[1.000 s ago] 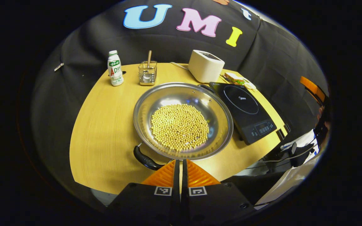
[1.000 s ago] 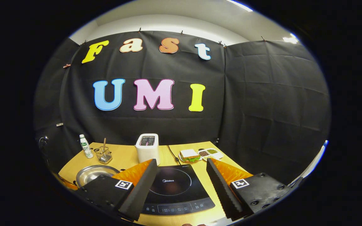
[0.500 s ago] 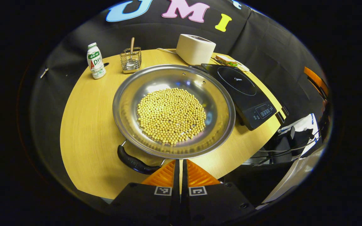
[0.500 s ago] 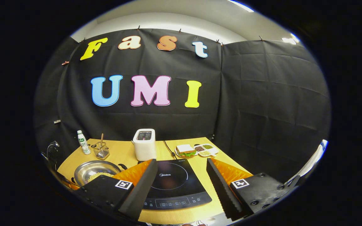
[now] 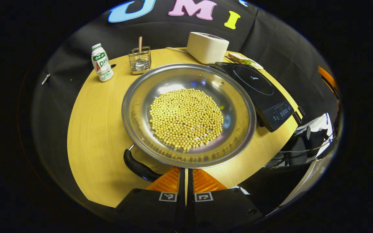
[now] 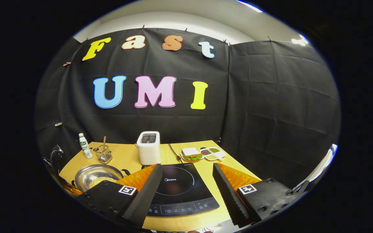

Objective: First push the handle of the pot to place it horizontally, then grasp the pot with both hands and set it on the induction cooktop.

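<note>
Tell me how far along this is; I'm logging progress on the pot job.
Nothing looks finished. The pot, full of beans, sits on the table beside the induction cooktop, not on it. In hand: the left tongs, shut, sit at the pot's near rim beside its black handle. Left: turning the handle, gripping both sides, lifting it over. The right tongs hang open above the cooktop.

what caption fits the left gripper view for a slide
Left gripper, jaws together, at the near rim of a steel pot of soybeans, beside its black handle.
</note>
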